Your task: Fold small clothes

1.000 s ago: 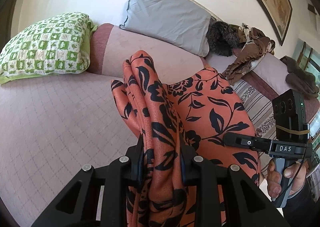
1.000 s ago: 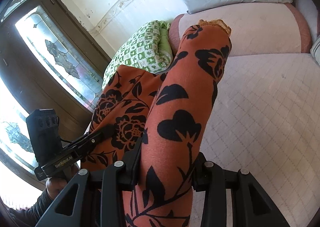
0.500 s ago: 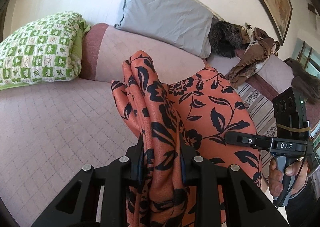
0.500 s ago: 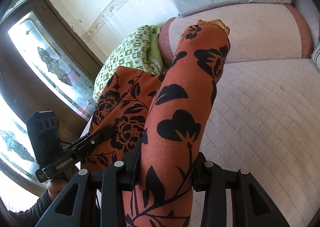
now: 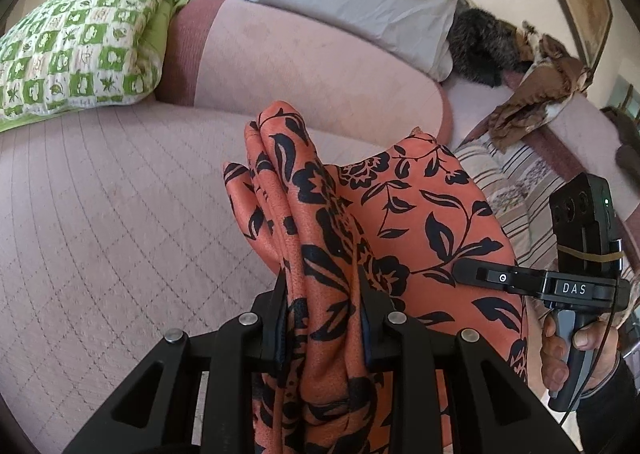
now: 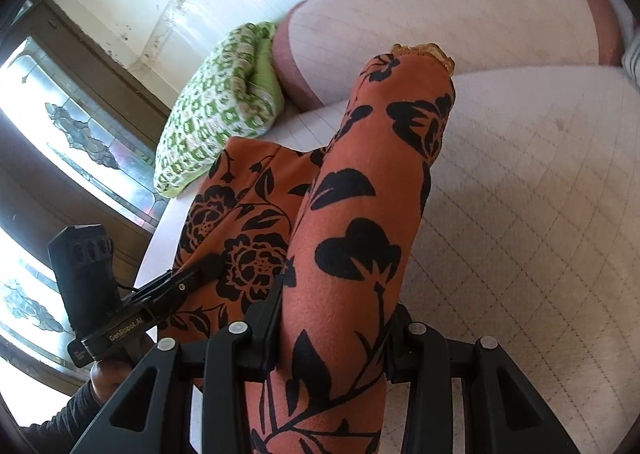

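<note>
An orange garment with a black flower print [image 5: 424, 209] hangs stretched between my two grippers above a pale pink quilted bed [image 5: 120, 213]. My left gripper [image 5: 322, 286] is shut on a bunched edge of it, the folds sticking up past the pads. In the right wrist view the same garment [image 6: 360, 221] runs up between the jaws as a thick roll with a yellow lace trim at its end, and my right gripper [image 6: 336, 306] is shut on it. Each view shows the other gripper clamped on the cloth: the right gripper [image 5: 472, 274], the left gripper [image 6: 208, 266].
A green-and-white checked pillow [image 5: 76, 53] and a grey pillow [image 5: 360, 1] lean on the pink bolster [image 5: 304, 65] at the bed's head. Brown clothes [image 5: 532, 101] and a dark furry item [image 5: 480, 41] lie on a striped blanket [image 5: 508, 181] at right. A stained-glass window [image 6: 72, 133] is at left.
Both grippers have sunk toward the bed with the garment held; the mattress and pillows look nearer and higher in the frames. Neither grip has changed.
</note>
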`<state>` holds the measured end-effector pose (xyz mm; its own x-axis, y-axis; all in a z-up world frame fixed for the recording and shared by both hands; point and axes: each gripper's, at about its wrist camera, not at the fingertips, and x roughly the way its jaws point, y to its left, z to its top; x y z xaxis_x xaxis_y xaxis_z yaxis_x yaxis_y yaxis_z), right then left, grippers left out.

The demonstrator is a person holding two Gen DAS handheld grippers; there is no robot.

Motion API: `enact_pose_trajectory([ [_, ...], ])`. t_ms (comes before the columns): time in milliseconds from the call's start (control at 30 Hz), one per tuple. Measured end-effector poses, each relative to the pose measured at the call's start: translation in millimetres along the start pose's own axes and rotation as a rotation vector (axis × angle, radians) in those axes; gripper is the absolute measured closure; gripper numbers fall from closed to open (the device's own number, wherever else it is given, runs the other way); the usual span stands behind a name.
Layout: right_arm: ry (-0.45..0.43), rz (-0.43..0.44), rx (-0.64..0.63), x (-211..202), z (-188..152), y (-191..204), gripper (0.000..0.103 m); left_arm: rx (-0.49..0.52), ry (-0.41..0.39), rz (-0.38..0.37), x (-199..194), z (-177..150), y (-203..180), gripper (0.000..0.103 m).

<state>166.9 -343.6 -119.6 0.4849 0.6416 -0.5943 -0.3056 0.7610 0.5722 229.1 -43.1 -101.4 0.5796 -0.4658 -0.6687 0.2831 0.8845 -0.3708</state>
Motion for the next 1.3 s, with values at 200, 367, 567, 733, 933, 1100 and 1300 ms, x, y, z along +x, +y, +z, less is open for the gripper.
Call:
enact_pose_trajectory([
  [200, 0.043, 0.017, 0.049, 32.3, -10.1, -26.2, 0.062, -0.045, 0.051, 0.028, 16.1, -18.7, 17.1, 0.074],
  [367, 0.084, 0.02, 0.15, 50.2, -23.7, -59.7, 0.058, -0.094, 0.104, 0.055, 27.1, -36.4, 39.9, 0.062],
  [567, 0.12, -0.057, 0.162, 40.4, -24.2, -69.8, 0.034, -0.112, 0.073, 0.085, 0.4, -34.9, 53.9, 0.046],
  [733, -0.039, -0.198, 0.004, -3.0, -16.2, -24.6, 0.034, -0.087, -0.039, 0.128, -47.1, -31.2, 48.5, 0.046],
  [933, -0.085, -0.063, -0.043, -6.9, -28.0, 21.4, 0.034, -0.028, -0.066, 0.111, -65.7, -50.0, 26.2, 0.041],
  [1100, 0.03, -0.033, 0.096, 32.5, -51.0, -20.2, 0.035, -0.092, 0.185, 0.154, -10.9, -80.9, 53.2, 0.038],
  [1300, -0.024, -0.023, 0.047, 5.7, -19.1, 5.3, 0.034, -0.038, 0.029, 0.146, -45.3, -53.9, 41.7, 0.039],
])
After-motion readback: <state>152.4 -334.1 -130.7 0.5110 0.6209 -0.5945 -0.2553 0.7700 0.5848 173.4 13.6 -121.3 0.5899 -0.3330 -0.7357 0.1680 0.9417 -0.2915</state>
